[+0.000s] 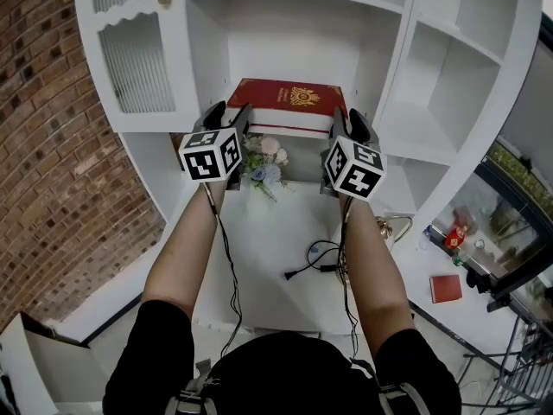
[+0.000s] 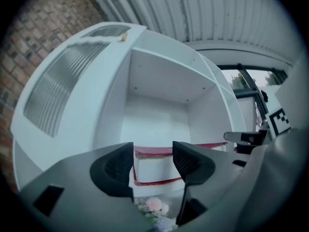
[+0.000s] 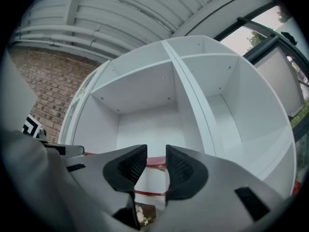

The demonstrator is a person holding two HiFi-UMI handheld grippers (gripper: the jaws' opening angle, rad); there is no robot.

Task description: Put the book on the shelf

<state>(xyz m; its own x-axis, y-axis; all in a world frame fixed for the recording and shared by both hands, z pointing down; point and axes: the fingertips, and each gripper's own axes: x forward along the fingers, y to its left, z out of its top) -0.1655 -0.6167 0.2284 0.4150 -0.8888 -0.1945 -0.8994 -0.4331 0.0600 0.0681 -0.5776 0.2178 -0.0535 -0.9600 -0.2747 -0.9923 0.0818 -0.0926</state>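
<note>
I see a big white shelf [image 1: 294, 41] in front of me. The red book [image 1: 289, 100] lies flat at the front of the middle box of the shelf. My left gripper [image 1: 229, 111] is by the book's left front corner, and its jaws are wide apart and hold nothing. My right gripper [image 1: 347, 121] is by the right front corner, with only a small gap between its jaws and nothing in them. Some little flowers [image 1: 263, 162] sit just under the book
</note>
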